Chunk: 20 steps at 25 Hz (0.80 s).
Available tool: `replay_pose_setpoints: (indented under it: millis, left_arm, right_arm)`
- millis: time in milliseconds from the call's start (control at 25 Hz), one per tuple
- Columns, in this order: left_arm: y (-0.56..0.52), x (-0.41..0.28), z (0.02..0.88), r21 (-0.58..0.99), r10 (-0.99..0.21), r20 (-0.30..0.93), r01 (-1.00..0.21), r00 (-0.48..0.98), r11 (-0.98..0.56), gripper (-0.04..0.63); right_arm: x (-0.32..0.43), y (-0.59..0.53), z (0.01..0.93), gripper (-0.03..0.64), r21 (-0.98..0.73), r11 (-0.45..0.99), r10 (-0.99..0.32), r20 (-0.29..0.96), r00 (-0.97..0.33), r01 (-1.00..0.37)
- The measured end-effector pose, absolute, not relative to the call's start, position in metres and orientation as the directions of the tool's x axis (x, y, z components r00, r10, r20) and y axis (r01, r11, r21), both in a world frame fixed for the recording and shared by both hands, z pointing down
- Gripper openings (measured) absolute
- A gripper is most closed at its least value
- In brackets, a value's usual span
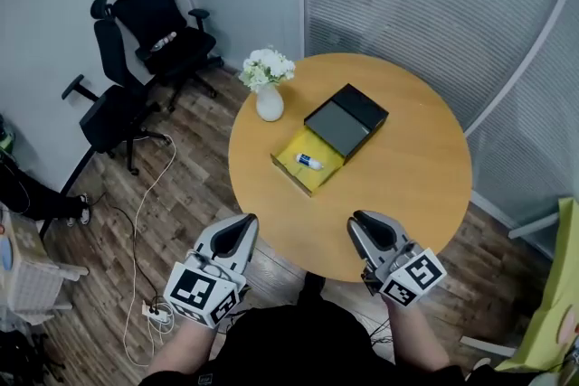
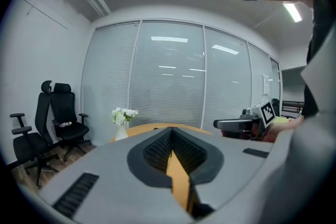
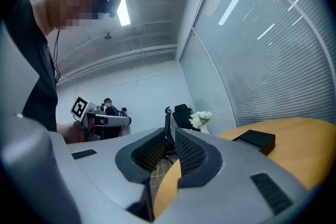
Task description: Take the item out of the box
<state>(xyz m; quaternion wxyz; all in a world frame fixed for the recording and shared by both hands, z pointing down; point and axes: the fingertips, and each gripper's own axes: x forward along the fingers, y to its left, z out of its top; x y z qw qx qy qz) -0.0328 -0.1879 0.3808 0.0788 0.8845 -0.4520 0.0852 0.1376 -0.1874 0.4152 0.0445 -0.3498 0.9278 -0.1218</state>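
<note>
Left gripper: its jaws were seen clenched, pad against pad, with nothing grasped between them; the tip was held at the near edge of the worktop.
Right gripper: its jaws were likewise seen clenched on nothing, held just above the near part of the worktop.
Grippers to each other: they were held side by side and apart, each showing in the other's gripper view.
Box: a yellow open box was found on the worktop ahead of both jaws, well apart from them, roughly between the lines along which they pointed.
Item: a small white tube with a blue end was seen lying inside the box, untouched, ahead of and to the right of the left jaws and ahead of and to the left of the right jaws.
Lid: a black lid was seen at the box's far end, farther from the jaws than the item.
Vase of white flowers: it was stood upright beyond the left jaws, left of the box.
Office chairs: two black ones were seen on the floor, far beyond the left jaws.
</note>
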Motion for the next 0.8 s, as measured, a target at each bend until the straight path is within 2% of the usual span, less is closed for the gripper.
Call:
replay_pose_setpoints:
  millis: [400,560,800]
  left_arm:
    - [-0.272,0.006,0.391,0.044,-0.773,0.25,-0.804,0.584,-0.593,0.009]
    - [-0.305,0.002,0.392,0.03,-0.773,0.239,-0.801,0.587,-0.599,0.009]
    - [-0.339,-0.013,0.4,0.018,-0.776,0.237,-0.801,0.585,-0.598,0.009]
  right_arm:
    - [0.171,-0.26,0.45,0.046,-0.28,0.69,-0.672,0.094,-0.734,-0.668]
    - [0.163,-0.29,0.463,0.107,-0.283,0.683,-0.664,0.145,-0.734,-0.673]
    - [0.139,-0.337,0.487,0.121,-0.196,0.711,-0.62,0.28,-0.733,-0.676]
